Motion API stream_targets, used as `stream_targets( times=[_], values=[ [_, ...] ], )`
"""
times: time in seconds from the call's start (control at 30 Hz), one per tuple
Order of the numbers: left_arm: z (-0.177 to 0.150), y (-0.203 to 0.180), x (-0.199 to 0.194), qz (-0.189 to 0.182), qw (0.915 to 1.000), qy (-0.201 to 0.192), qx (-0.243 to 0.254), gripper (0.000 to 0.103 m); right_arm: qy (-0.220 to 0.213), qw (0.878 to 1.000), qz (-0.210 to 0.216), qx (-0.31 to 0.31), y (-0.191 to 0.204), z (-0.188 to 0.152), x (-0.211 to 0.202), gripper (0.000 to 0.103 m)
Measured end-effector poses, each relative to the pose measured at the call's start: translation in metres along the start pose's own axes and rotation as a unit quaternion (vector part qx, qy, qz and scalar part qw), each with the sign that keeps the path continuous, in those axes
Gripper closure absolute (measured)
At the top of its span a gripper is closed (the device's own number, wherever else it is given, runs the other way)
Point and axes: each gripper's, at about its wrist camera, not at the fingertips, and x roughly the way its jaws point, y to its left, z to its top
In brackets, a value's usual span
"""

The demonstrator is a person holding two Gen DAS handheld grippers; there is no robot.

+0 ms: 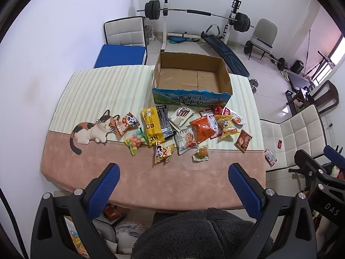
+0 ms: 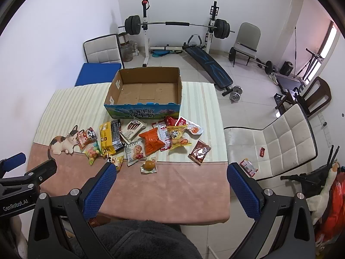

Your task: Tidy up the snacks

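Note:
An empty cardboard box (image 1: 192, 76) (image 2: 144, 88) with a blue printed front stands at the back of the table. In front of it lies a heap of several snack packs: a yellow and black bag (image 1: 156, 124) (image 2: 110, 137), an orange pack (image 1: 202, 128) (image 2: 152, 143), a cookie pack (image 1: 185, 139) (image 2: 134, 152), a candy bag (image 1: 135, 141) (image 2: 93, 152) and a round bun pack (image 1: 201, 153) (image 2: 148, 165). My left gripper (image 1: 173, 172) and right gripper (image 2: 170, 171) hover open above the pink near part of the tablecloth, holding nothing.
A cat figure (image 1: 92, 130) (image 2: 64, 144) is printed on the tablecloth at the left. White chairs (image 2: 278, 142) (image 1: 126, 32) stand to the right and behind; one snack pack (image 2: 249, 167) lies on the right chair's seat. Weight benches (image 2: 207, 62) fill the room behind. A person's dark fleece (image 1: 200, 233) is below.

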Motion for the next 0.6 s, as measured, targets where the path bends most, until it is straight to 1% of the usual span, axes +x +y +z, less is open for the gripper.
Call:
stream_targets(
  times=[0.6],
  values=[
    [-0.0014,0.0025,0.0007,-0.002,1.0,0.001,-0.001,0.0,0.0,1.0,0.002,-0.001,0.0056,-0.0015,0.0049,0.0]
  ],
)
